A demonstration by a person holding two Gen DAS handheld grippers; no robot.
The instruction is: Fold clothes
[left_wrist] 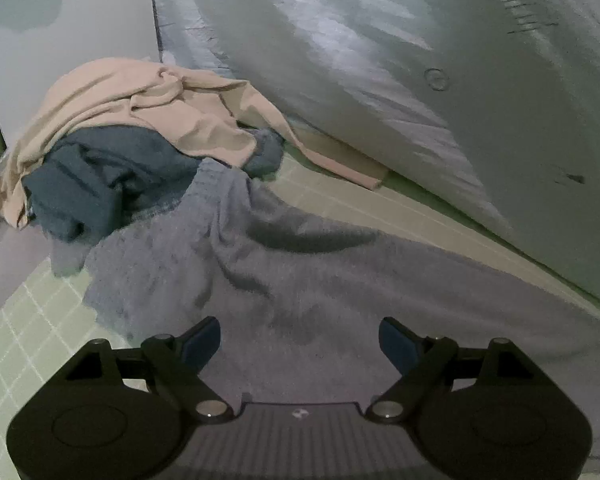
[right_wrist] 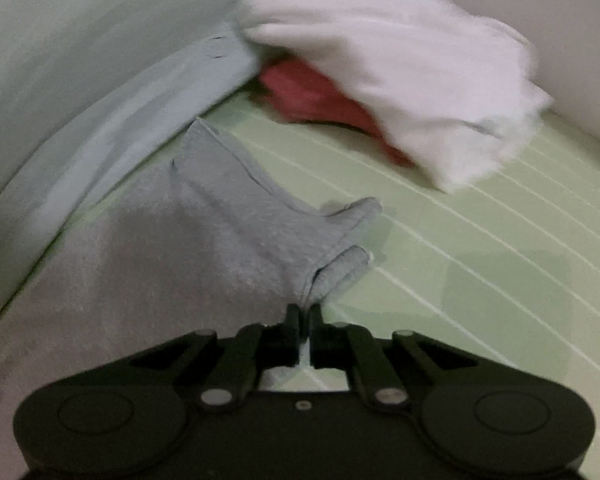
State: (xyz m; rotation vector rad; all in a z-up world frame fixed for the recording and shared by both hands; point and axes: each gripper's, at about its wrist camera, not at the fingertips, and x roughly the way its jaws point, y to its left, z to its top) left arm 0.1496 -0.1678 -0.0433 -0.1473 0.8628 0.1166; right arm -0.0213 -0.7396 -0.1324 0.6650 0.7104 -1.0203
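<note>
A grey garment (left_wrist: pixel 300 272) lies spread on a bed covered by a pale green sheet with a white grid (left_wrist: pixel 16 320). In the left wrist view, the left tongs (left_wrist: pixel 300 344) hover just above the grey cloth with their blue-padded fingers (left_wrist: pixel 202 342) wide apart and nothing between them. Beyond the grey garment, toward the far left of the bed, sits a rumpled pile: a beige garment (left_wrist: pixel 140 108) draped over a dark teal one (left_wrist: pixel 100 184), both against a white wall (left_wrist: pixel 60 20). A large pale grey pillow or bolster (left_wrist: pixel 419 60) runs along the far edge of the bed, to the right of the pile. In the right wrist view, the right tongs (right_wrist: pixel 304 316) are closed together, pinching a corner of the grey garment (right_wrist: pixel 204 232) where the cloth bunches into small folds just ahead of the fingertips. The garment's edge runs away from the tongs toward a light blue cloth (right_wrist: pixel 112 140) lying along the far edge of the bed. Farther off, near the far right corner, a white garment (right_wrist: pixel 399 80) rests on top of a red one (right_wrist: pixel 311 96), both blurred.
</note>
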